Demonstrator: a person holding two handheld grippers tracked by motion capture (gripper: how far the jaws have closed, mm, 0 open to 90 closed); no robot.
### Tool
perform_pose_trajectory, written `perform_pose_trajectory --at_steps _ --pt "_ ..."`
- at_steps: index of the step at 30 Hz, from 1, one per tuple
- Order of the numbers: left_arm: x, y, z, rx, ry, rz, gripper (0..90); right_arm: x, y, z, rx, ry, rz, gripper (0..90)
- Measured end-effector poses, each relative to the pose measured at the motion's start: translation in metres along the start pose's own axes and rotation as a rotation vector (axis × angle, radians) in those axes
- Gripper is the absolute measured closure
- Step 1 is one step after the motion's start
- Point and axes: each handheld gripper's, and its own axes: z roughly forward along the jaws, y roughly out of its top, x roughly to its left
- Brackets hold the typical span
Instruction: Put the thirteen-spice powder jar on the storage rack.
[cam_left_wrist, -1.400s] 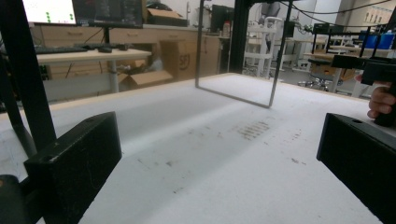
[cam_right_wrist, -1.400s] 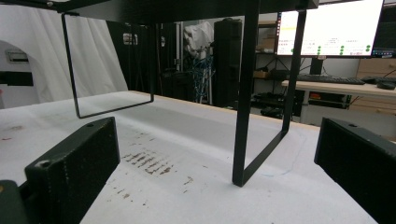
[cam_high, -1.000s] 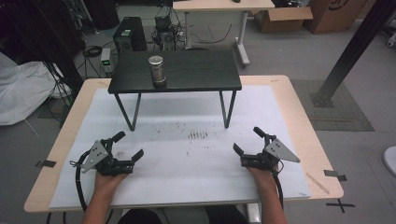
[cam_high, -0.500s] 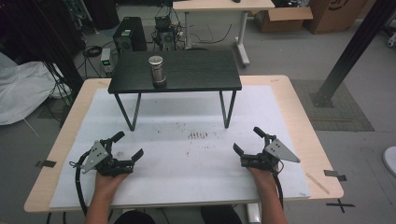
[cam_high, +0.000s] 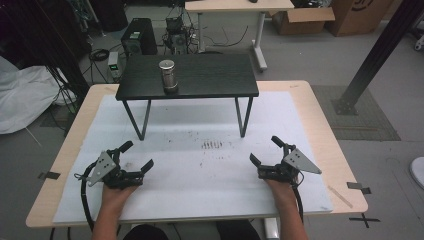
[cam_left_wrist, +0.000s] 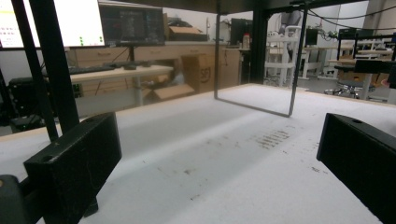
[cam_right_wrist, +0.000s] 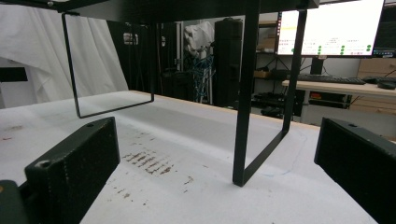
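Tongs on both sides rest low on the white-covered table (cam_high: 210, 200), each pair spread wide with nothing between the jaws. Left tongs (cam_high: 136, 157) sit at the near-left of the table, right tongs (cam_high: 265, 150) at the near-right; both point forward and slightly inward, with each forearm coming in straight from the near edge.

Target item: a metal cylinder (cam_high: 167, 76), standing upright on the black raised shelf (cam_high: 210, 75) at the far side of the table. Its long axis is vertical. It stands left of the shelf's centre and toward the shelf's near edge — well apart from both tongs, ahead of them and above their present level.

Governing relation: the cylinder lies forward and a little right of the left tongs, and forward and well to the left of the right tongs. The left hand is judged the nearer one. A reach would need to rise clear of the shelf edge before closing across the cylinder from the side.

From the gripper views, the shelf's black legs (cam_right_wrist: 243, 93) stand ahead of the open jaws — the shelf top runs overhead.
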Motion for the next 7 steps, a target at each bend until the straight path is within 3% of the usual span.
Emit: perform_pose_trajectory --at_steps 7 --pt "0.0003 0.0001 0.0002 0.003 0.000 -0.003 0.2 0.0001 0.0001 0.0005 0.005 0.000 -0.004 0.0"
